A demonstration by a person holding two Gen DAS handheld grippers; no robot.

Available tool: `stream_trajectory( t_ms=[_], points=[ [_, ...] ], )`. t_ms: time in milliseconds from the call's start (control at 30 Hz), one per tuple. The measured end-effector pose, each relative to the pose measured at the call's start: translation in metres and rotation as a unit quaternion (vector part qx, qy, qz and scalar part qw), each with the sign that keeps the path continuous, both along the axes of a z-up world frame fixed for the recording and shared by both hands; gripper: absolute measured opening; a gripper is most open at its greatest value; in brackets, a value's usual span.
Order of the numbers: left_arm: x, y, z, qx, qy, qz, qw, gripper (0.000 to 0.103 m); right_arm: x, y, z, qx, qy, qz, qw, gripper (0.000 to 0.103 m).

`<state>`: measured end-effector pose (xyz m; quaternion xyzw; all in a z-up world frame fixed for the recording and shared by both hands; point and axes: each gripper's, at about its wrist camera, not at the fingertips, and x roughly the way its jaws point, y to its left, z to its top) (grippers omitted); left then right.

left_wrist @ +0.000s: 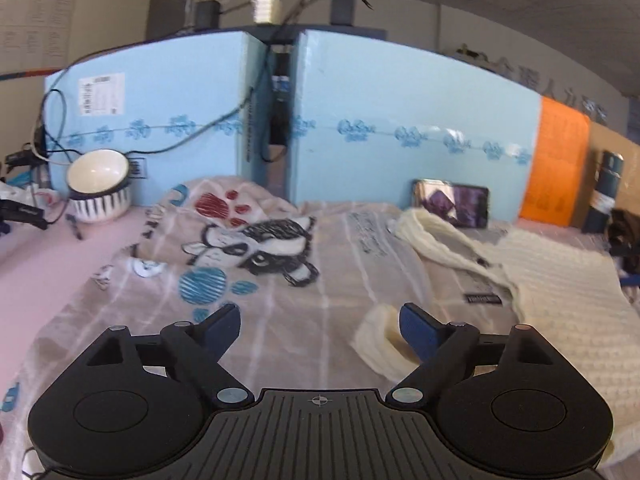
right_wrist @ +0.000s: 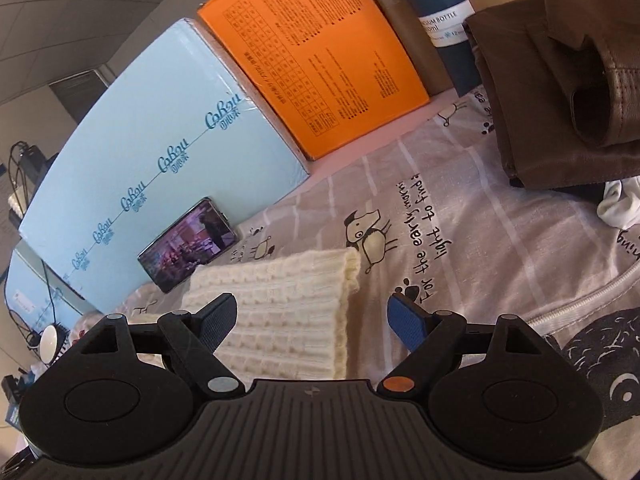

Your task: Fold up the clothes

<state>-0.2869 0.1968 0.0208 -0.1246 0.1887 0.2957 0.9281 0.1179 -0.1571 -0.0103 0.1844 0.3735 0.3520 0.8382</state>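
We see a cream ribbed-knit sweater (left_wrist: 560, 280) – spread flat, unfolded, one sleeve (right_wrist: 288, 312) outstretched – on the printed sheet.

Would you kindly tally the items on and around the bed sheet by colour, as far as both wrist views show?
Cream: 1, the knitted sweater
Brown: 1, the folded garment
Light blue: 2, the boxes
Orange: 1, the box
Dark teal: 1, the bottle
White with black stripes: 1, the bowl
Black: 1, the phone
Total: 8
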Motion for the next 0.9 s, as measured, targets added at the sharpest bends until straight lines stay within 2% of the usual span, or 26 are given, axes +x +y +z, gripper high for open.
stream_trajectory(
  t_ms=[67,133,200,300,433,500,533,600,633,667,700,733,767,833,900],
  points=[
    [0.005,0.010,0.010,-0.026,-0.036,0.010,0.9990,0.091,0.006,0.005,-0.004,0.000,0.009,-0.006,1.000,0.081],
    [0.030,0.020,0.012,-0.088,-0.071,-0.013,0.9936,0.092,0.009,0.009,-0.004,0.002,0.013,-0.008,1.000,0.081],
    [0.056,0.030,0.013,-0.148,-0.105,-0.036,0.9827,0.094,0.012,0.013,-0.005,0.003,0.017,-0.011,1.000,0.081],
    [0.096,0.045,0.013,-0.240,-0.147,-0.065,0.9574,0.094,0.017,0.018,-0.006,0.005,0.022,-0.015,1.000,0.081],
    [0.171,0.068,-0.017,-0.351,-0.107,-0.023,0.9299,0.094,0.021,0.023,-0.008,0.008,0.020,-0.018,1.000,0.081],
    [0.193,0.072,-0.032,-0.381,-0.111,-0.012,0.9176,0.094,0.021,0.024,-0.010,0.007,0.014,-0.015,1.000,0.081],
    [0.203,0.072,-0.036,-0.383,-0.116,-0.023,0.9161,0.094,0.021,0.025,-0.011,0.007,0.011,-0.014,1.000,0.081],
    [0.222,0.070,-0.043,-0.365,-0.111,-0.023,0.9243,0.093,0.021,0.027,-0.011,0.006,0.005,-0.009,1.000,0.081],
    [0.229,0.069,-0.046,-0.350,-0.106,-0.018,0.9304,0.092,0.021,0.028,-0.011,0.005,0.003,-0.006,1.000,0.078],
    [0.234,0.068,-0.048,-0.330,-0.100,-0.013,0.9385,0.080,0.021,0.029,-0.010,0.004,0.001,-0.003,1.000,0.075],
    [0.238,0.067,-0.050,-0.310,-0.093,-0.008,0.9460,0.066,0.021,0.030,-0.010,0.003,0.001,0.002,1.000,0.064],
    [0.242,0.065,-0.052,-0.293,-0.086,-0.005,0.9524,0.034,0.021,0.031,-0.010,0.001,0.001,0.007,1.000,0.051],
    [0.243,0.064,-0.054,-0.280,-0.080,-0.005,0.9567,0.022,0.021,0.033,-0.010,-0.001,-0.001,0.013,1.000,0.047],
    [0.242,0.063,-0.057,-0.261,-0.076,-0.006,0.9623,0.015,0.021,0.034,-0.009,0.001,-0.007,0.023,1.000,0.031],
    [0.237,0.063,-0.055,-0.262,-0.090,-0.015,0.9608,0.014,0.021,0.036,-0.008,0.004,-0.013,0.032,0.999,0.017]
  ],
)
